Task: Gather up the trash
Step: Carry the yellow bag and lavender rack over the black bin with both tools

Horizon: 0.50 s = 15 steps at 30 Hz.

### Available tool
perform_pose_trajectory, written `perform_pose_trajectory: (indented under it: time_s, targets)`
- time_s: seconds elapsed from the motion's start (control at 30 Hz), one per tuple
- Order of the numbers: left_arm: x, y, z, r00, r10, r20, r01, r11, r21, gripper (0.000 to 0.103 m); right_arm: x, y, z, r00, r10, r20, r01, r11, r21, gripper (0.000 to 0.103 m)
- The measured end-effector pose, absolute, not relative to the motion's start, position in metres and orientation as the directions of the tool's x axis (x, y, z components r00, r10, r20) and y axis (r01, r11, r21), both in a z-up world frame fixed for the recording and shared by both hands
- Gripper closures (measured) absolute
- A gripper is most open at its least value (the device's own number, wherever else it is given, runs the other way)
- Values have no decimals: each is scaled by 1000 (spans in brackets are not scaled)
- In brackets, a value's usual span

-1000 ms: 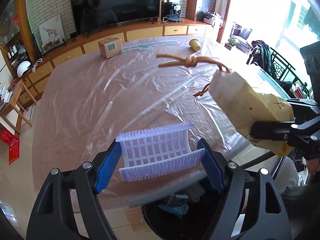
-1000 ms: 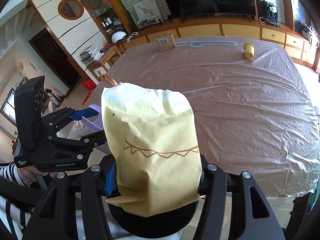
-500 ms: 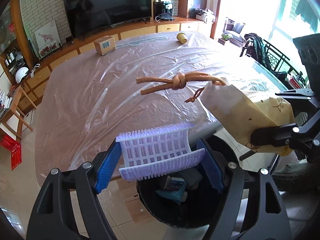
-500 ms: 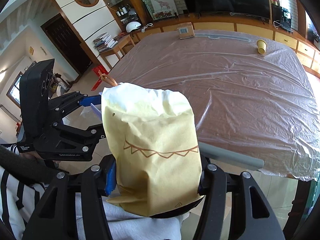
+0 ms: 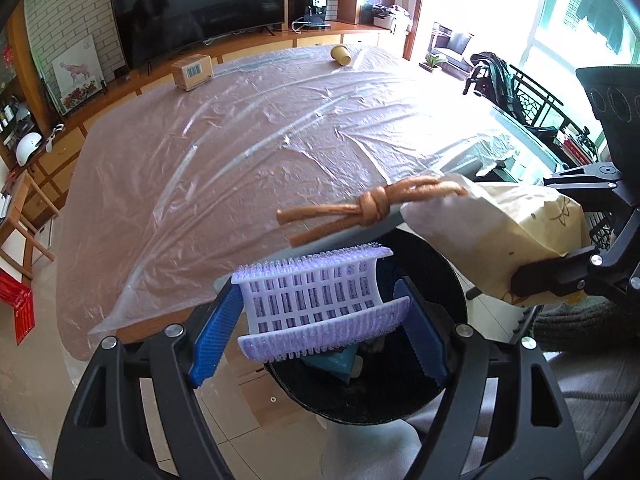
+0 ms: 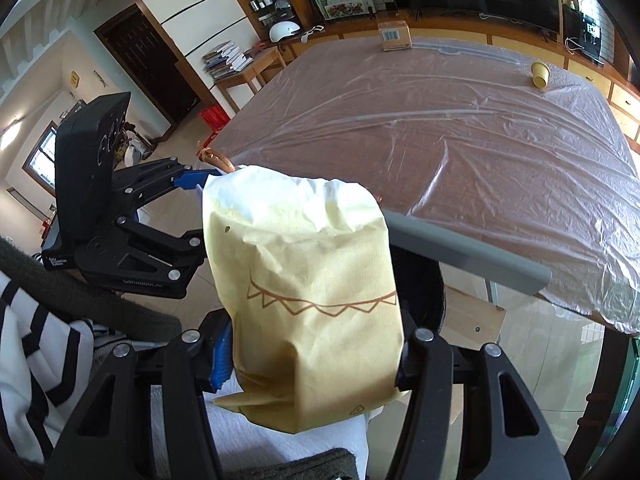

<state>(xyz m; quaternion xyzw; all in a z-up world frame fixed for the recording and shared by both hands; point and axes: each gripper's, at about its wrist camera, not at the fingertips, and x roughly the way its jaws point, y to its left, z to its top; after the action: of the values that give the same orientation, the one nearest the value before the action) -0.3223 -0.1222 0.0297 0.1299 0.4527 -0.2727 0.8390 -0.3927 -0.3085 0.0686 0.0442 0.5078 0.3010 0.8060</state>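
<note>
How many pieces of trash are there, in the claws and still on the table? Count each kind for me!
Purple plastic grid, in the left claw: 1
Yellow paper bag, in the right claw: 1
Cardboard box, on the table: 1
Yellow paper cup, on the table: 1
Total: 4

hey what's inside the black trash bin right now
Inside the black trash bin, a teal packet and some dark scraps show. The purple plastic piece in the left claw covers the rest.

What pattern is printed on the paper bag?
A brown zigzag line across the pale yellow paper bag; clearest in the right wrist view.
</note>
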Motion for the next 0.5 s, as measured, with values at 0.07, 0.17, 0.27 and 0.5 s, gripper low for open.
perform_pose_trajectory:
  time_s: [0.07,0.17,0.27,0.5]
  targets:
    - [-323,-122,27,431,-342,-835,581,813,-33,25,-394,-308,66,290,530,-797,-440,814,380,47]
    - [-325,-122,22,416,-341,-843,591,806,-34,25,-395,-308,60,271,533,-802,-438,810,390,47]
    - [-326,-123,14,399,-334,-854,601,799,-31,25,-396,-308,54,251,533,-808,-439,807,395,47]
    - [-324,-121,-3,373,-308,-875,602,798,-24,25,-396,-305,31,198,507,-839,-448,808,383,47]
